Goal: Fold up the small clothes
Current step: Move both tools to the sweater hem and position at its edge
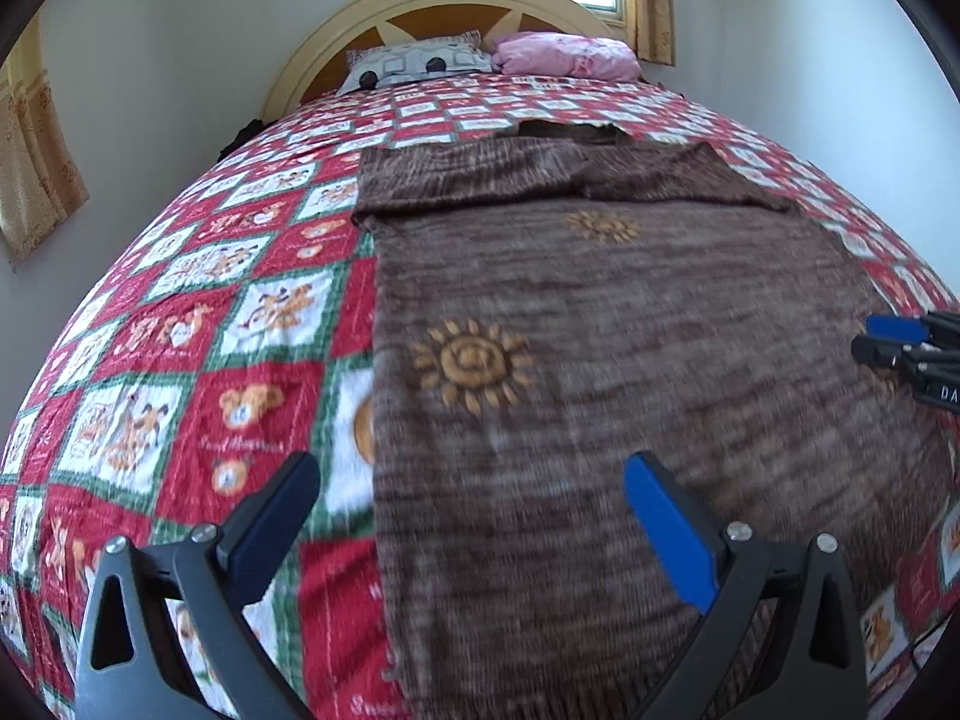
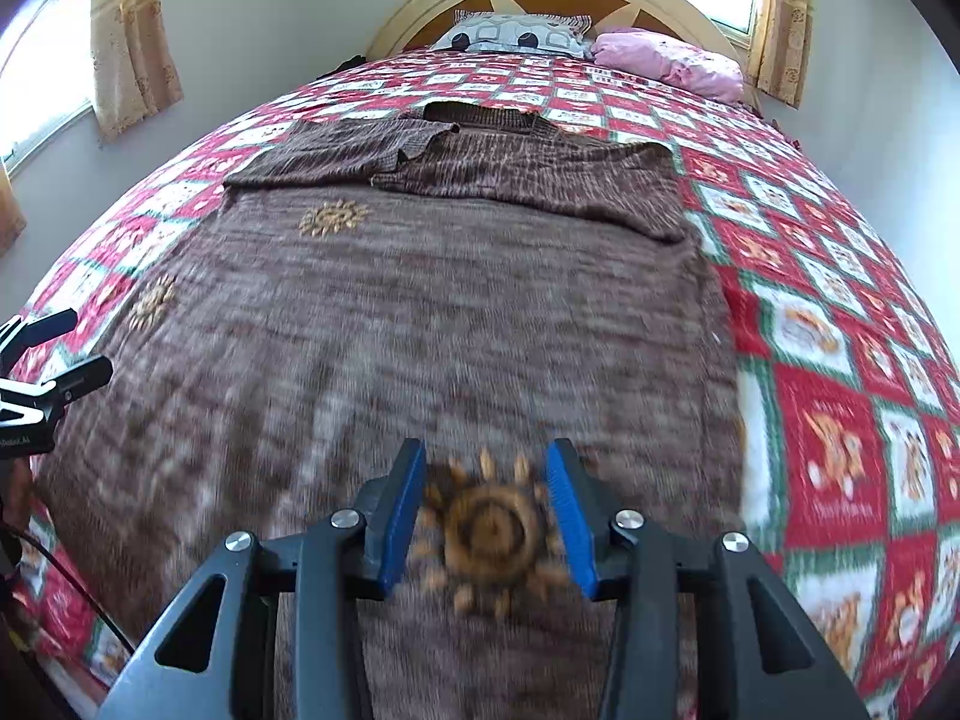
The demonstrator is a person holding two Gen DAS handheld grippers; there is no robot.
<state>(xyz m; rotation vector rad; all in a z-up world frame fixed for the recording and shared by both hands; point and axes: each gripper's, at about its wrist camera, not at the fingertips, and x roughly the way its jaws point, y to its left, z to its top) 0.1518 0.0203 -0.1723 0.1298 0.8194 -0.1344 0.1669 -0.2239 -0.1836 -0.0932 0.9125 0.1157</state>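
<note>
Left gripper (image 1: pixel 474 504) hangs above the near left edge of the brown knit sweater (image 1: pixel 600 360), jaws spread wide, nothing between them; one finger is over the red-and-white patchwork quilt (image 1: pixel 180 330), the other over the knit. The sweater lies flat on the quilt, both sleeves folded across its chest, neck hole toward the arched headboard (image 1: pixel 360 18), orange sun motifs on its face. Right gripper (image 2: pixel 486 480) hovers over the near hem, jaws partly apart, framing a sun motif (image 2: pixel 489 531), gripping nothing. Grey patterned pillow (image 2: pixel 510 33), then pink pillow (image 2: pixel 672 63), at the head of the bed.
</note>
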